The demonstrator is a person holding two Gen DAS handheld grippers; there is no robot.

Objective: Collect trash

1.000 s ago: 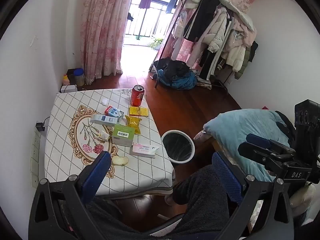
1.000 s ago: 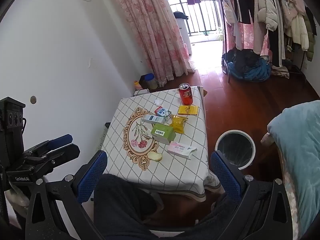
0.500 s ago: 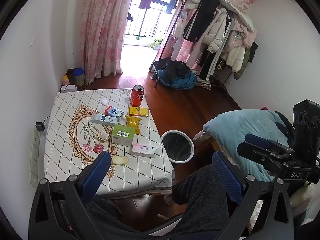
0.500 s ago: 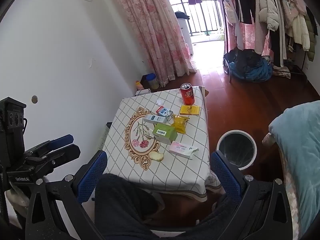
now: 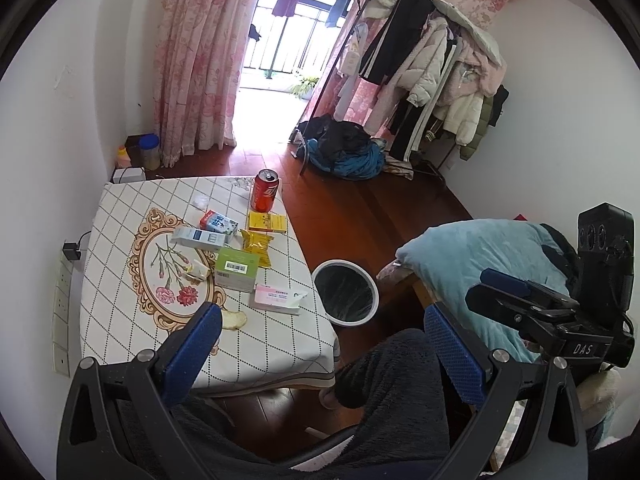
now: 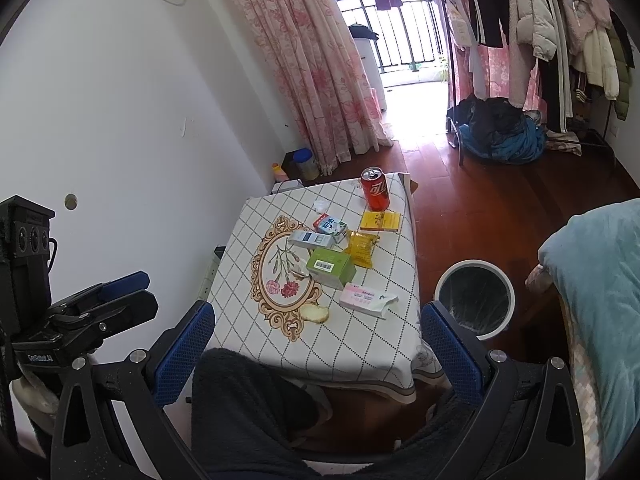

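Trash lies on a small table with a white checked cloth (image 5: 120, 208) (image 6: 384, 344): a red can (image 5: 264, 191) (image 6: 375, 189), a yellow packet (image 5: 267, 222), a yellow snack bag (image 5: 257, 246) (image 6: 361, 247), a green box (image 5: 237, 269) (image 6: 330, 267), a pink-white pack (image 5: 277, 299) (image 6: 366, 297), small cartons (image 5: 218, 224) and a food scrap (image 5: 233, 320) (image 6: 315, 313). A white-rimmed bin (image 5: 345, 298) (image 6: 474, 299) stands on the floor right of the table. My left gripper (image 5: 320, 340) and right gripper (image 6: 316, 336) are open and empty, held above my lap, short of the table.
A bed with a teal blanket (image 5: 480, 256) (image 6: 592, 280) is at the right. A clothes rack (image 5: 432, 64) and a pile of dark bags (image 5: 344, 152) stand beyond on the wooden floor. White wall lies left of the table. Pink curtains (image 5: 200, 60) frame the balcony door.
Both views have drifted very slightly; the table scene is unchanged and both grippers stay open.
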